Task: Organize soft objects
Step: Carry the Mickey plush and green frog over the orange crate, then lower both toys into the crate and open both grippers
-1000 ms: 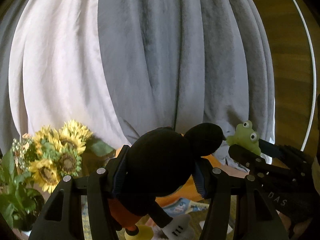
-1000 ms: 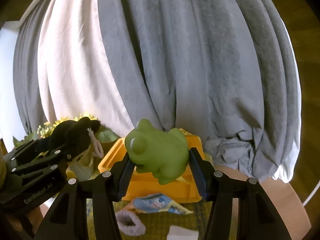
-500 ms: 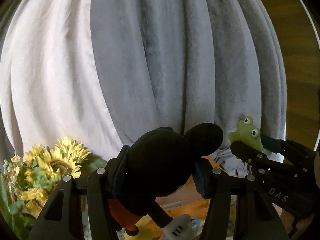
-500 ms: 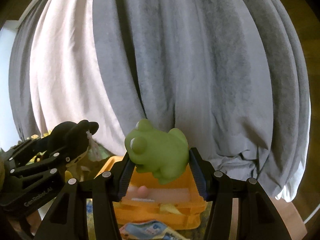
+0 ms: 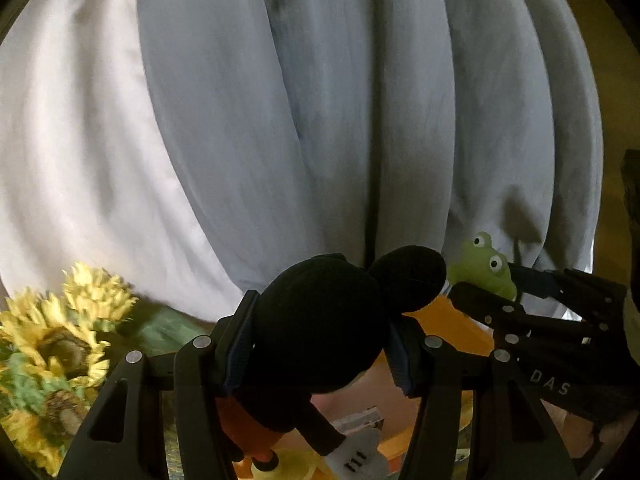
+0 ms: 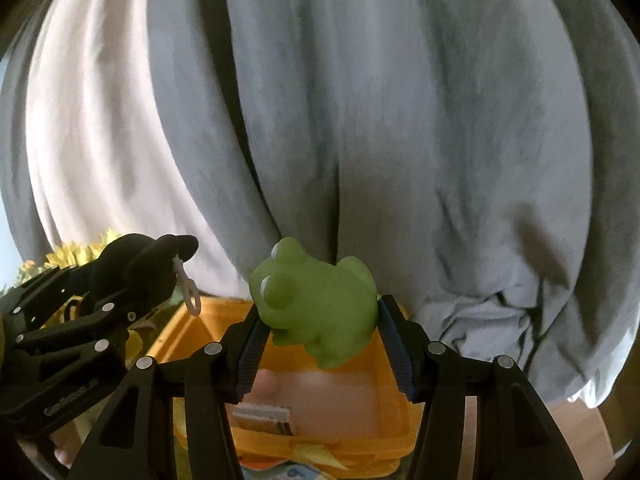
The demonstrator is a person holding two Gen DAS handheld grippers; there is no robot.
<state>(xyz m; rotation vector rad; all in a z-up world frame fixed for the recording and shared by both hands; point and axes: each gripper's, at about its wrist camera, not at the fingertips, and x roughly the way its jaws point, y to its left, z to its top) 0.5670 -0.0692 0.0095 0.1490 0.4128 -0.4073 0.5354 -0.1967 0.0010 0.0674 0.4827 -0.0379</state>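
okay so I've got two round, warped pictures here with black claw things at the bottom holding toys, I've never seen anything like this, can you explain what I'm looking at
Each picture comes from a wide-angle camera mounted on a hand-held gripper, a two-fingered clamp that a person carries, one in each hand. There is no robot arm. The lens bends everything into a ball shape.

The left camera looks along the left gripper, which is clamped on a black mouse plush. The right camera looks along the right gripper, which is clamped on a green frog toy. Each gripper also shows at the side of the other's view.

Below and ahead is an open orange bin with a few small things inside, too unclear to name. Sunflowers stand to the left, and grey and white curtains hang behind.
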